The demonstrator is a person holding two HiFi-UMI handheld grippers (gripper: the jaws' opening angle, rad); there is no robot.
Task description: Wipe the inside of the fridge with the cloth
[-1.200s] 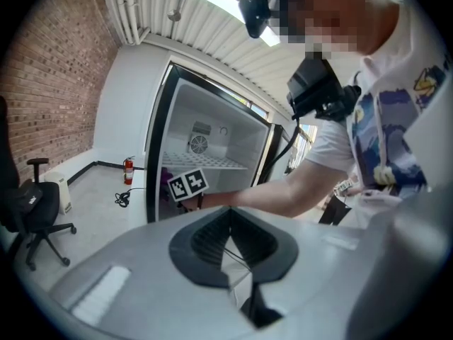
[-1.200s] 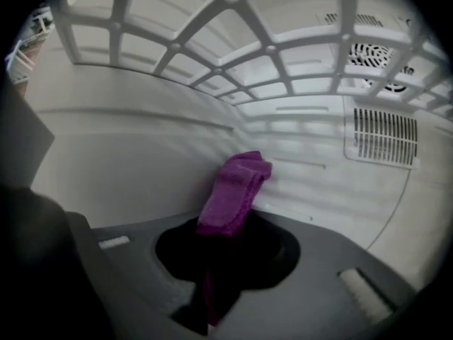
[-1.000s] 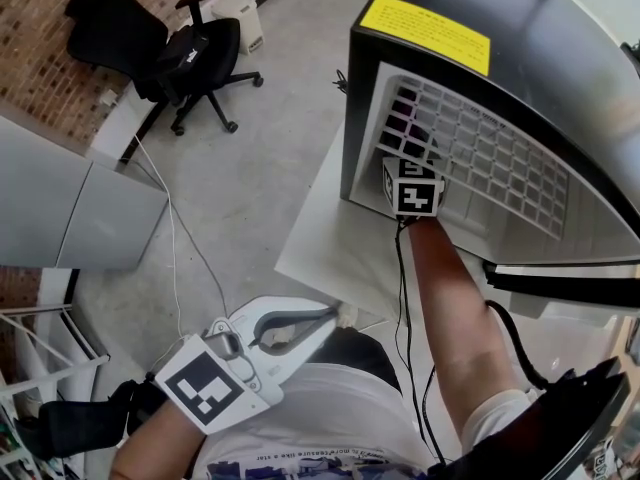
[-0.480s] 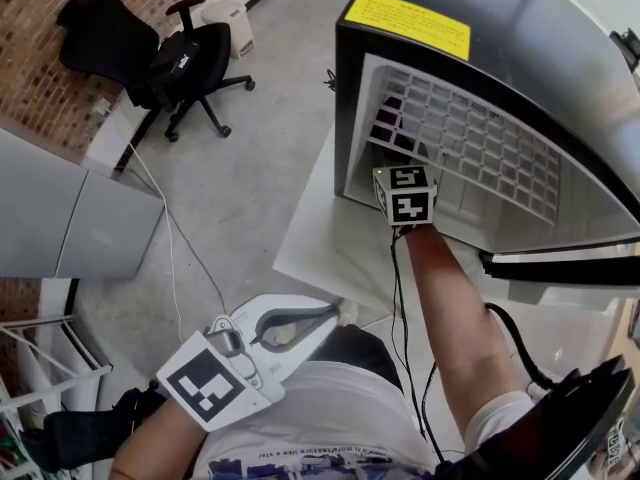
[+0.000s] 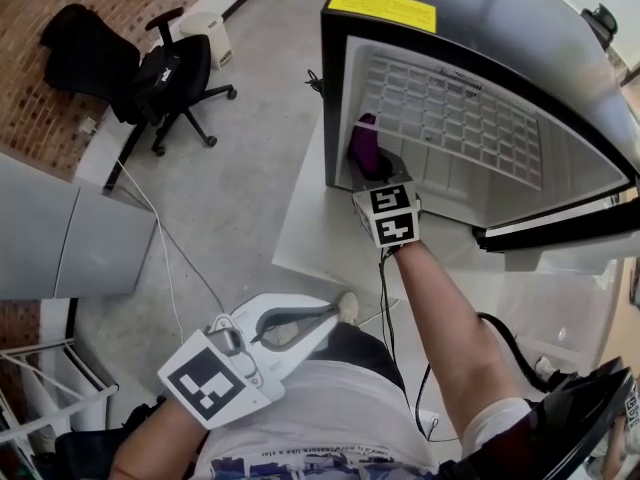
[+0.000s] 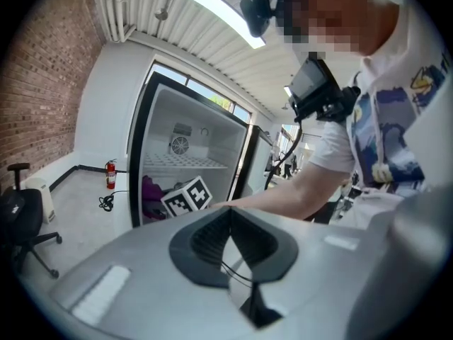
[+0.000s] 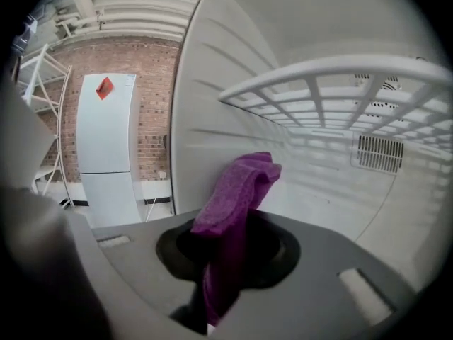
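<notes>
The black fridge [image 5: 500, 28] stands open, its white inside crossed by a wire shelf [image 5: 450, 118]. My right gripper [image 5: 372, 173] is at the lower left of the opening, shut on a purple cloth [image 5: 364, 146] that sticks up beside the left inner wall. In the right gripper view the cloth [image 7: 237, 197] rises from between the jaws of that gripper [image 7: 225, 261], close to the white wall [image 7: 212, 119] and below the shelf [image 7: 333, 83]. My left gripper [image 5: 333, 314] is held near my body, shut and empty. Its own view shows the fridge [image 6: 184, 154] and the cloth [image 6: 150, 190].
A black office chair [image 5: 165, 68] stands on the floor at the far left. A grey cabinet [image 5: 70, 238] and a white cable [image 5: 170, 248] lie to the left. The fridge door [image 5: 560, 230] swings open to the right. A white board [image 5: 310, 238] lies under the fridge.
My right gripper has moved from deeper under the shelf toward the lower left front of the opening, and the purple cloth now shows beyond it. The left gripper has stayed put.
</notes>
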